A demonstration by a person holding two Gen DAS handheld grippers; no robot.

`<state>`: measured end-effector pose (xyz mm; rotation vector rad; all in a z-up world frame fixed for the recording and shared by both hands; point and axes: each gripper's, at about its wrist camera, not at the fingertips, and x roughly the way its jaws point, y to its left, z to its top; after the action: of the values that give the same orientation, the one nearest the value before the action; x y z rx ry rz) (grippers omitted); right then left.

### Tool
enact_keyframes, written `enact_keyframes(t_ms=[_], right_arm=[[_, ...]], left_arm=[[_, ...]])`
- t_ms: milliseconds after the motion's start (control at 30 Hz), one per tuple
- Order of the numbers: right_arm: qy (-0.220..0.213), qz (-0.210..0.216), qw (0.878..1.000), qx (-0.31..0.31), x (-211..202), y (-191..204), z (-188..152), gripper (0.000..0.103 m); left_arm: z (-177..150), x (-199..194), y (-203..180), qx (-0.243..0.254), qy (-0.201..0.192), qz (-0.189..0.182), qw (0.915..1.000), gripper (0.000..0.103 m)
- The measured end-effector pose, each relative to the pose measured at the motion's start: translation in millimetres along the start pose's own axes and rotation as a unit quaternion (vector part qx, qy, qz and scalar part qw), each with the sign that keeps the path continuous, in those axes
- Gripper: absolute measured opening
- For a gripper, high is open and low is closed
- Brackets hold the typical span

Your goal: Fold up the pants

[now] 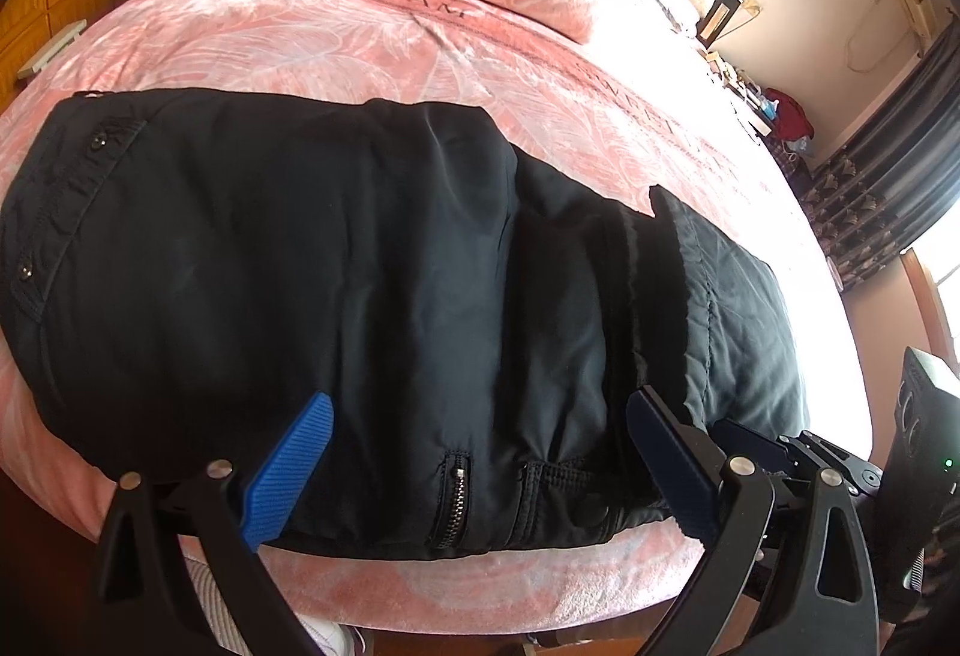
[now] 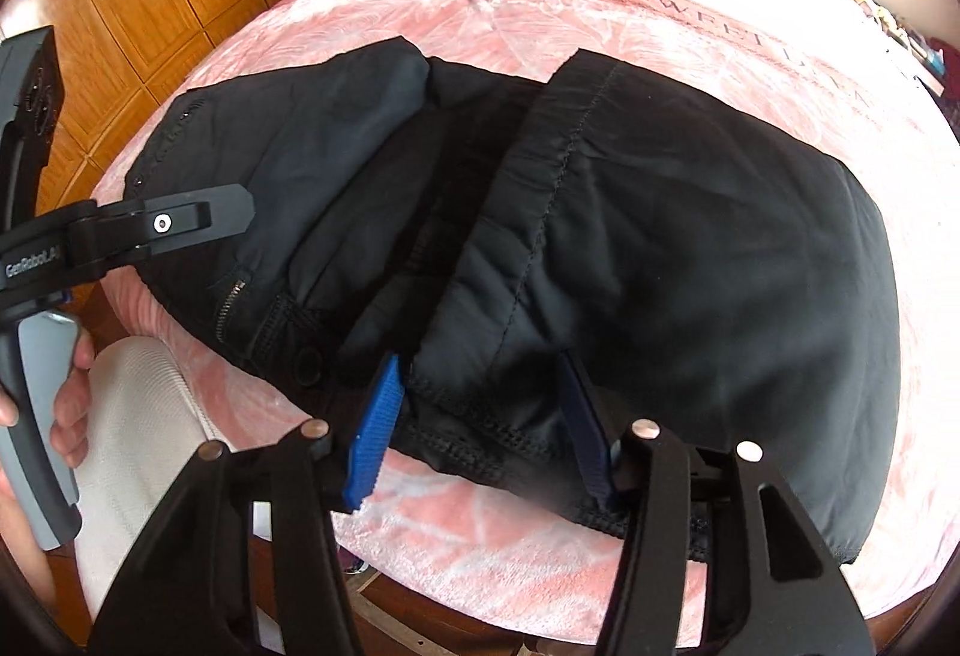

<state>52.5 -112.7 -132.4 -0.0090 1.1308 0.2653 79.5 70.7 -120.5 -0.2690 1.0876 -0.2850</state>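
The black pants [image 1: 372, 260] are lying folded along the near edge of the bed [image 1: 336, 50], their long axis running parallel to that edge, with the hem end doubled back over the middle and the zipper pocket [image 1: 453, 500] facing the near edge.

The left tool [image 1: 474, 467] is standing released, its blue pads spread wide either side of the pocket area and pressing on nothing. It is hovering just above the fabric at the near edge.

The right tool [image 2: 480, 434] is standing partly spread. The folded hem layer is sitting between its pads, but neither pad is seen pressing on the cloth (contact on the far pad is hard to judge in shadow). It is the nearer tool to the doubled-back end, which is lying straight ahead of it.

In the right wrist view a hand [image 2: 66, 404] is gripping the left tool's handle.

No containers are in view.
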Motion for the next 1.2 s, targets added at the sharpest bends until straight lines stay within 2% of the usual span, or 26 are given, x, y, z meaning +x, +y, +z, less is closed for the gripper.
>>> enact_keyframes(t_ms=[133,233,367,533,767,833,967,1000,1067,1100,1133,1200], right_arm=[[0.013,0.022,0.999,0.042,8,-11,0,0.01],[0.009,0.035,0.998,0.056,3,-14,3,0.007],[-0.021,0.049,0.998,0.031,-18,3,11,0.006],[-0.04,0.059,0.997,-0.003,-35,24,22,0.006],[0.007,0.084,0.996,-0.031,7,55,14,0.007],[0.018,0.077,0.996,-0.032,20,56,12,0.011],[0.023,0.092,0.995,-0.025,23,50,14,0.013],[0.023,0.098,0.995,-0.023,20,48,15,0.015],[0.023,0.129,0.991,-0.001,11,38,15,0.033],[0.019,0.148,0.989,0.013,4,31,15,0.047],[0.009,0.155,0.988,0.022,-4,26,14,0.045],[-0.008,0.134,0.991,0.027,-19,17,13,0.04]], left_arm=[[1,1,0,0.014,0.003,0.015,0.9998,0.099],[2,-1,2,0.032,0.001,0.038,0.9988,0.099],[6,-9,9,0.041,-0.01,0.052,0.9978,0.099],[11,-25,23,0.026,-0.025,0.052,0.998,0.099],[15,-29,33,0.017,-0.028,0.058,0.9978,0.099],[15,-26,35,0.016,-0.022,0.059,0.9979,0.099],[14,-22,37,0.015,-0.012,0.061,0.998,0.099],[14,-22,36,0.016,-0.012,0.059,0.998,0.099],[14,-22,34,0.02,-0.012,0.059,0.998,0.099],[14,-22,34,0.022,-0.012,0.059,0.9979,0.099],[14,-22,33,0.025,-0.011,0.059,0.9979,0.099],[14,-22,32,0.027,-0.01,0.061,0.9977,0.099]])
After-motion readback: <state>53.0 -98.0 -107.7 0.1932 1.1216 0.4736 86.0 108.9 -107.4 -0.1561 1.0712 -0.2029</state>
